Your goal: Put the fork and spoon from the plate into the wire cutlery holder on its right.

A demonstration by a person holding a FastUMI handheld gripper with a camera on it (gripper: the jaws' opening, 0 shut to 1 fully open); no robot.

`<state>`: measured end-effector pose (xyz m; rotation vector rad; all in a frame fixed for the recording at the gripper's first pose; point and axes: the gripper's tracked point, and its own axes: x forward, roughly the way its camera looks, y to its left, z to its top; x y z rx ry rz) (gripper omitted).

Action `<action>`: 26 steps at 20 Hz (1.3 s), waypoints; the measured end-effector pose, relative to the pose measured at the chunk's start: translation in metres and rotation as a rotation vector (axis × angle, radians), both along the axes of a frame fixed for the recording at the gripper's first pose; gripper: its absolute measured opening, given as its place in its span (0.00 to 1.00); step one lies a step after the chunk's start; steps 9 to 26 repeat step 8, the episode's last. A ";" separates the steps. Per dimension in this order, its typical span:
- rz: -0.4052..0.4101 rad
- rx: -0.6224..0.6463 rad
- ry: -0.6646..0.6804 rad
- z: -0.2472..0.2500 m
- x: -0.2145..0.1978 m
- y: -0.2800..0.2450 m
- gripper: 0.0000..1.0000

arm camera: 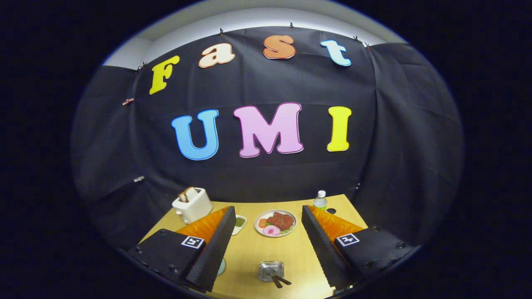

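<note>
Cutlery lies low between the fingers in the gripper view: a small shiny holder or dish (271,270) sits on the wooden counter (257,249) close to its near edge, with two dark-handled pieces (277,280) poking out of it toward the near edge, slanting a little to the right. Whether that metal thing is the wire cutlery holder or the plate named in the task cannot be told at this size, nor which piece is the fork and which the spoon. The gripper (269,224) is held high and well back, its fingers spread wide, nothing between them and touching nothing. The metal holder lies below the gap and nearer than the fingertips, so the coming move looks like a drop downward and slightly back, with the fingers turned to close across the handles' long axis, which runs roughly toward the near edge. Beyond the fingertips, toward the far edge, a round plate of food (275,223) stands in the middle; a small dish of green stuff (240,222) is just beside the left finger, a toaster (192,204) with bread in it stands at the far left corner, and a small bottle (320,200) near the far right.
</note>
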<state>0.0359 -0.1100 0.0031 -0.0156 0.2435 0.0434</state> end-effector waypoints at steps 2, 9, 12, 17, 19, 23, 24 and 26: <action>0.015 0.008 0.033 -0.014 -0.004 0.001 0.99; 0.040 0.038 0.081 -0.030 0.000 0.008 0.99; 0.040 0.038 0.081 -0.030 0.000 0.008 0.99; 0.040 0.038 0.081 -0.030 0.000 0.008 0.99; 0.040 0.038 0.081 -0.030 0.000 0.008 0.99; 0.040 0.038 0.081 -0.030 0.000 0.008 0.99; 0.040 0.038 0.081 -0.030 0.000 0.008 0.99; 0.040 0.038 0.081 -0.030 0.000 0.008 0.99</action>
